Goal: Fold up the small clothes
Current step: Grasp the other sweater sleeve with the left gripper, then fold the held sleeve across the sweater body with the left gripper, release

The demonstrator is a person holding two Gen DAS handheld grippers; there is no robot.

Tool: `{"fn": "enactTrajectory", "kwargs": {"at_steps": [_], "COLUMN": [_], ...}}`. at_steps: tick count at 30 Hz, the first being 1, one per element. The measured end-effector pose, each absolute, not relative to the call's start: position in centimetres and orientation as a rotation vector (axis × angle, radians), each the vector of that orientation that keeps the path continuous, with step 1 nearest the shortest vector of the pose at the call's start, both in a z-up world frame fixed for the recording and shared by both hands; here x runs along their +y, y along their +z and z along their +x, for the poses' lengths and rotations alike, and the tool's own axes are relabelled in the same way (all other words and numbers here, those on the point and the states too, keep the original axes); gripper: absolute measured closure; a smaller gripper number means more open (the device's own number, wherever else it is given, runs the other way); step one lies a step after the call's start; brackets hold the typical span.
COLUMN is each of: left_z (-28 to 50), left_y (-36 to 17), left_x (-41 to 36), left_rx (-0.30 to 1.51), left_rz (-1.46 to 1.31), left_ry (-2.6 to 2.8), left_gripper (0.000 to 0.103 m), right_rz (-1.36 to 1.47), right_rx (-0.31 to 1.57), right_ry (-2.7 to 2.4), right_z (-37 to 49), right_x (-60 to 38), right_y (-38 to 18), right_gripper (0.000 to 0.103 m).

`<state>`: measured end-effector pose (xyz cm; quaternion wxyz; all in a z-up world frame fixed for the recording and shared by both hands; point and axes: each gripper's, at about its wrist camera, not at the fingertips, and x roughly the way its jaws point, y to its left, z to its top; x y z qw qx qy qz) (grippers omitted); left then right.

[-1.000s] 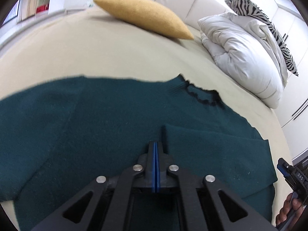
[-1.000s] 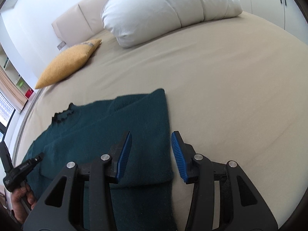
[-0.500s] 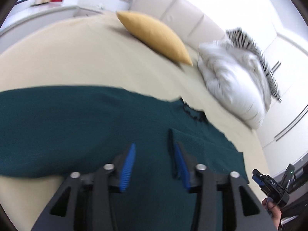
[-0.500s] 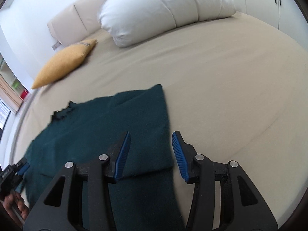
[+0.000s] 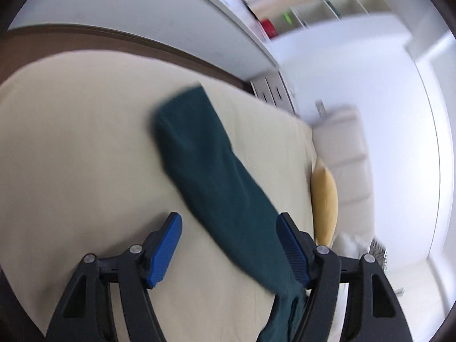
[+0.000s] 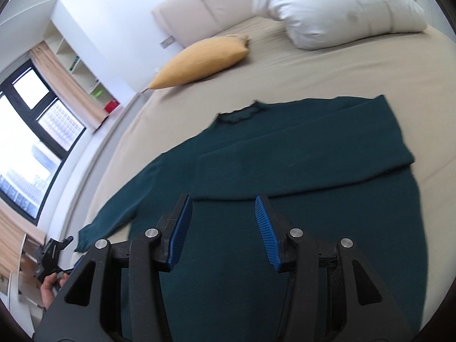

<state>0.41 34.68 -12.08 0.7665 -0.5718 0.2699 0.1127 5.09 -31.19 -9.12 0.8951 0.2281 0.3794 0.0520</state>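
Fingers of our left gripper (image 5: 228, 245) are spreading, and the long sleeve (image 5: 205, 165) of the green sweater (image 6: 299, 171) lies on the bed (image 5: 71, 142) between them, unpressed, running straight away from the tips. Our right gripper (image 6: 225, 228) hovers with its fingers apart and nothing held, over the sweater's lower body. The sweater lies flat on the bed, neckline toward the yellow cushion (image 6: 199, 62), with the sleeve on the side away from that cushion already folded across the chest. We judge the left gripper nearer the outstretched sleeve, whose cuff points away from the sweater.
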Motion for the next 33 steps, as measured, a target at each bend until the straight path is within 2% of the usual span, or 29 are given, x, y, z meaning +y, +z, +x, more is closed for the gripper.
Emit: {"fn": "enactTrajectory", "kwargs": {"at_steps": [4,6,7,8,9,10,13,16,19,23,25,30,33], "left_z": [1.4,2.1,2.5,2.7,2.8,2.8,2.8,4.4,8.1,11.6,12.8,14.1,15.5], "left_y": [-13.5,-14.2,-14.5,-14.7,-15.0,-15.5,-15.0,-10.5,-5.6,-2.0,-1.8,-6.4,-9.9], "left_x": [36.8,37.9,38.6,39.2,40.1,40.4,40.0,36.3,29.4,18.1,12.1,-0.9,-4.7], "left_rx": [0.54,0.512,0.496,0.488,0.485,0.492,0.485,0.481,0.534,0.613,0.666,0.817,0.91], "left_rz": [-1.339,-1.37,-1.382,-1.387,-1.399,-1.423,-1.42,-1.244,-1.069,-0.885,-0.81,-0.73,-0.637], "left_ry": [0.266,0.3,0.336,0.351,0.364,0.377,0.381,0.287,0.094,-0.152,-0.246,-0.4,-0.409], "left_gripper": [0.032,0.038,0.051,0.07,0.081,0.097,0.096,0.095,0.095,0.095,0.095,0.095,0.08], "right_rz": [0.448,0.438,0.437,0.436,0.435,0.435,0.443,0.463,0.481,0.513,0.534,0.576,0.575], "right_rx": [0.781,0.777,0.777,0.775,0.771,0.766,0.758,0.752,0.752,0.754,0.752,0.778,0.807], "right_ry": [0.146,0.147,0.148,0.147,0.142,0.138,0.128,0.118,0.112,0.102,0.088,0.055,0.043], "right_z": [4.3,4.0,3.7,3.5,3.1,2.8,2.5,2.4,2.2,1.7,1.4,0.1,0.1], "right_x": [-28.2,-27.6,-27.5,-27.5,-27.6,-27.9,-29.2,-30.5,-31.6,-33.1,-34.2,-37.0,-38.1], "right_y": [-8.4,-8.2,-8.1,-8.0,-7.8,-7.7,-7.6,-7.9,-8.4,-9.2,-9.7,-11.0,-11.9], "right_gripper": [0.058,0.058,0.058,0.058,0.058,0.058,0.058,0.058,0.058,0.058,0.058,0.058,0.058]}}
